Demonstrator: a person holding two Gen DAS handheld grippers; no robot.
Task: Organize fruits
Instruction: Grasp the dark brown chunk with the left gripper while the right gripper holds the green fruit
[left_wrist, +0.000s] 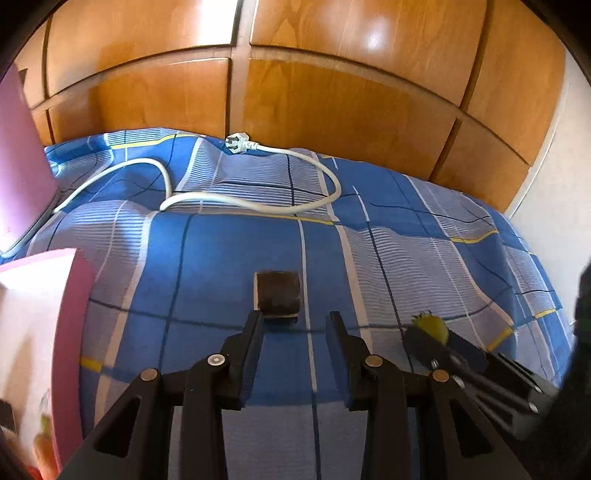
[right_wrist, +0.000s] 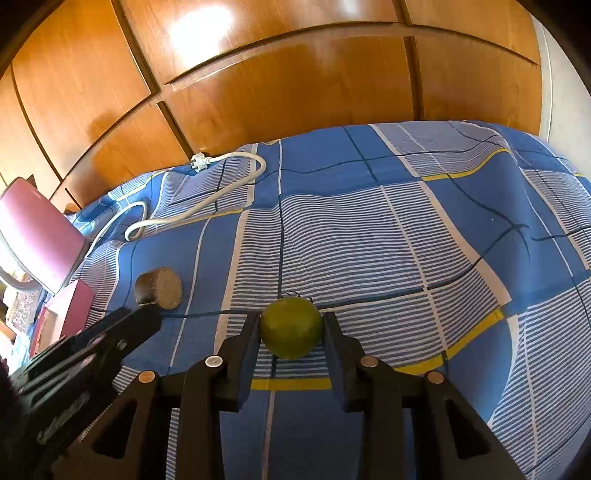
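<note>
You are working over a bed spread with a blue checked sheet, wooden wardrobe doors behind it. At the far left stands a pink box with fruit pictures on its face; judging by the task, that is likely where the fruit goes, though its inside is not visible. A white power cable loops across the far part of the sheet and plays no part.

Your right gripper is clamped on the green apple; both fingers press its sides, and the fruit sits low, just above or on the sheet, near the middle. So one fruit is in hand but not yet delivered.

Your left gripper holds nothing: its fingers stand a little apart with only sheet between them. Just beyond its left fingertip lies the brown cylindrical piece, untouched, on its side; whether it is a fruit I cannot tell.

Little looks finished: the apple needs carrying left to the box, and the brown piece is not yet picked up.
</note>
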